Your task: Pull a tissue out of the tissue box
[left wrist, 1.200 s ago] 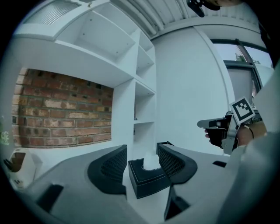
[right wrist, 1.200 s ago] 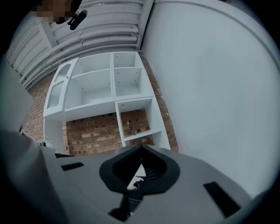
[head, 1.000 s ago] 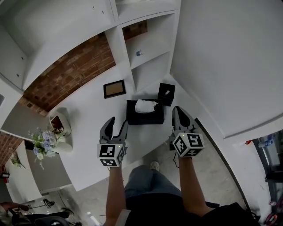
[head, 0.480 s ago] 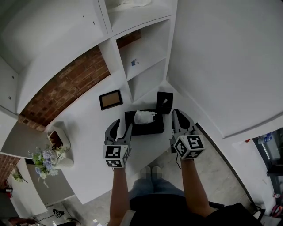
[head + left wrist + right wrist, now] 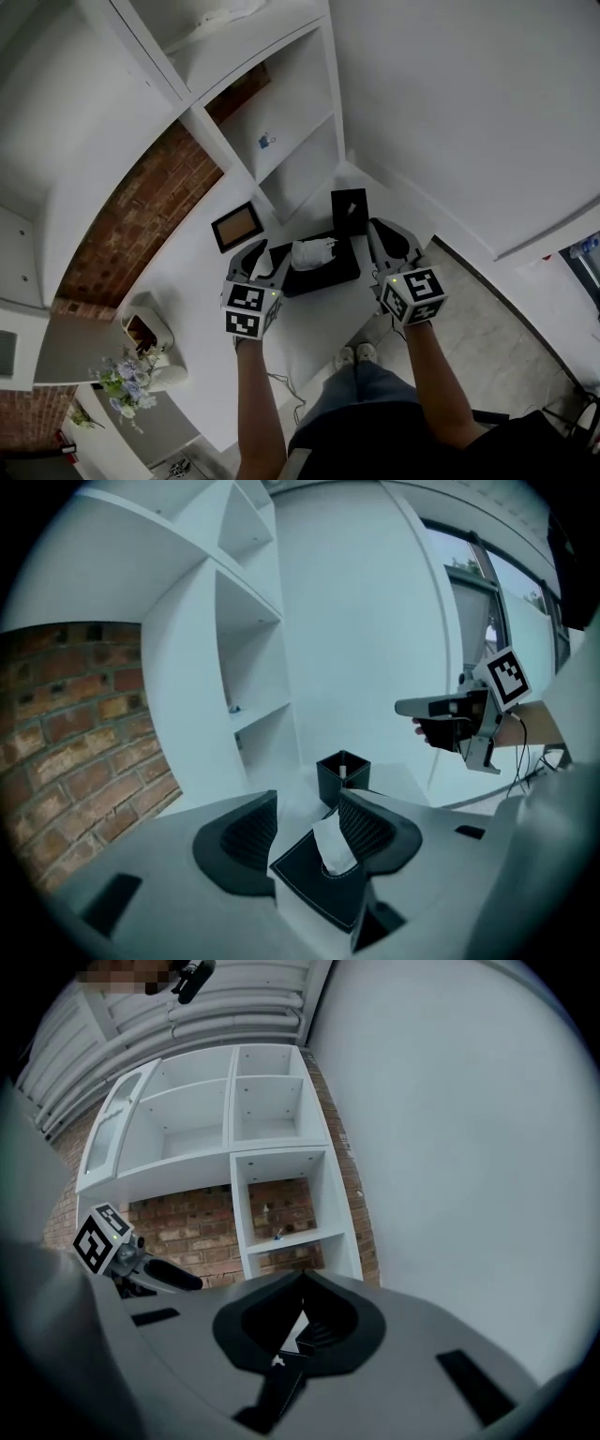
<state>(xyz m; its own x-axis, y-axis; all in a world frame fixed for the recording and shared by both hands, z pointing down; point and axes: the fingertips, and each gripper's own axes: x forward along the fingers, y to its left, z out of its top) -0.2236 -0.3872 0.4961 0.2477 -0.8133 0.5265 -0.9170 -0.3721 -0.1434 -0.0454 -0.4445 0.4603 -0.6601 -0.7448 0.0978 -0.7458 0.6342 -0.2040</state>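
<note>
**Head view.** The task is judged not yet started in effect: the tissue (image 5: 311, 252) stands up out of the slot of the black tissue box (image 5: 328, 273), and neither gripper touches it. The grasp and the pull are both left to do. The box lies on the white counter (image 5: 202, 281), between the two grippers. The left gripper (image 5: 267, 258) is held at the box's left end, jaws pointing forward over the counter, forearm extended straight. The right gripper (image 5: 384, 239) is held at the box's right end, near a small black holder (image 5: 350, 209). A framed picture (image 5: 236, 226) lies beyond the left gripper.

**Left gripper view.** The left gripper (image 5: 307, 799) has its jaws spread wide and grips nothing. The tissue box (image 5: 319, 892) sits low between the jaws, with one corner toward the camera. The tissue (image 5: 331, 846) rises close beside the right-hand jaw; contact cannot be confirmed. The holder (image 5: 343, 772) stands behind the box. The right gripper (image 5: 441, 708) is visible higher up, level and apart from the box.

**Right gripper view.** The right gripper (image 5: 302, 1283) has its jaws brought together at the tips, with nothing between them. It is aimed upward at the white shelving (image 5: 272, 1176), not at the box. The left gripper (image 5: 155, 1274) shows at the left edge.
</note>
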